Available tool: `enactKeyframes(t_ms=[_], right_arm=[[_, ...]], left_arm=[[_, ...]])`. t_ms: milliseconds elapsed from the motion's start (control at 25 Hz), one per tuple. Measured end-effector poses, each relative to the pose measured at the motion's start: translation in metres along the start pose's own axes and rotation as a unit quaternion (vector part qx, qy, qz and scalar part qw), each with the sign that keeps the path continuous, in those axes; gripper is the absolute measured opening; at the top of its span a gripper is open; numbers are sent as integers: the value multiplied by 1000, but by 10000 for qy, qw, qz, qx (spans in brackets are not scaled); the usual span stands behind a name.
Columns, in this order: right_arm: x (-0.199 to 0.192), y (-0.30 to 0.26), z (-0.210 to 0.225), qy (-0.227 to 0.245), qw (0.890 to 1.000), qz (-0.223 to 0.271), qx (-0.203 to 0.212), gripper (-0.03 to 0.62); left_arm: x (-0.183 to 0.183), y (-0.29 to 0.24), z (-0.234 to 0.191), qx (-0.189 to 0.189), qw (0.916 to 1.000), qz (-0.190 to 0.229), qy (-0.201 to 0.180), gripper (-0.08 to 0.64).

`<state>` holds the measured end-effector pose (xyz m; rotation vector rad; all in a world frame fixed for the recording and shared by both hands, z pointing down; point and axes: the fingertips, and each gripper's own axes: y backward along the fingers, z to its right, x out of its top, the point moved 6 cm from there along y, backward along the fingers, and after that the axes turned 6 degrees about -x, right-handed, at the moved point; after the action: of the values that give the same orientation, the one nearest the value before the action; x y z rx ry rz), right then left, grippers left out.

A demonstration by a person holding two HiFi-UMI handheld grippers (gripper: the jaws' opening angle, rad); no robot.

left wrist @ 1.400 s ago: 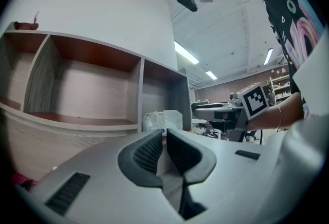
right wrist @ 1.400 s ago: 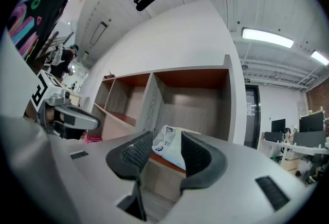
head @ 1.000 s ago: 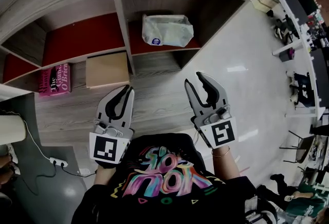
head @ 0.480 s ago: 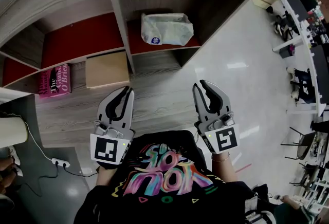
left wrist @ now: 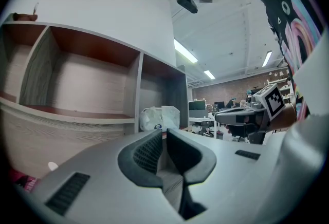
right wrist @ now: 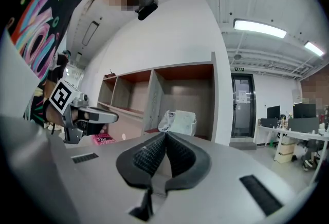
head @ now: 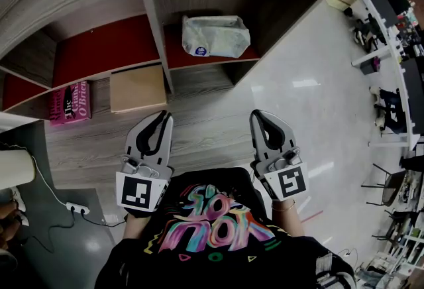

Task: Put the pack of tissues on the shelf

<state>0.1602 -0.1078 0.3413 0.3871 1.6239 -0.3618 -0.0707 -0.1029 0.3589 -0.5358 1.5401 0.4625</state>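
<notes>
**newbie:** Anything you can't make out here?

**regular:** Starting close in, the person's hands are tucked under the marker cubes (head: 141, 191), so all you get is a bit of wrist. The shelf (head: 155, 36) runs off the left side of the head view, so the compartments over there are cut off. The label on the pack of tissues (head: 215, 36) is way too small to read. In the left gripper view the pack's bottom edge is hidden behind that gripper's own jaws.

**newbie:** And the grippers?

**regular:** The left gripper (head: 161, 116) is closed tip to tip with nothing in it. The right gripper (head: 257, 114) has just been closing. Its pads meet now too, with nothing caught between them. Both are held level, side by side in front of the person, and neither is touching anything.

**newbie:** So where's the pack?

**regular:** It's lying in the shelf's right-hand compartment, on the red bottom board. It's well apart from both grippers, farther off and roughly between the lines they point along. Each gripper view shows it just past the jaw tips, sitting in that compartment. A pink book (head: 69, 102) and a tan box (head: 137, 89) are lower down on the left, beyond the left gripper. I honestly can't tell what those two are resting on.
</notes>
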Motion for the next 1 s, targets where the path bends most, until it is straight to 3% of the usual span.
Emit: enactKeyframes(t_ms=[480,600,720,1000], right_arm=[[-3,4,5,-26,9999,50,-106,17],[-3,4,5,-45,9999,65,-117,17],[-2,4,5,-68,9998,83,-136,17],[-1,3,6,-99,9997,137,-190,17]], left_arm=[[-1,0,1,45,10000,6,87,43],[-3,0,2,15,10000,66,-36,43],[0,1,2,132,9998,49,140,43],[-4,6,0,123,9999,-51,-62,43]])
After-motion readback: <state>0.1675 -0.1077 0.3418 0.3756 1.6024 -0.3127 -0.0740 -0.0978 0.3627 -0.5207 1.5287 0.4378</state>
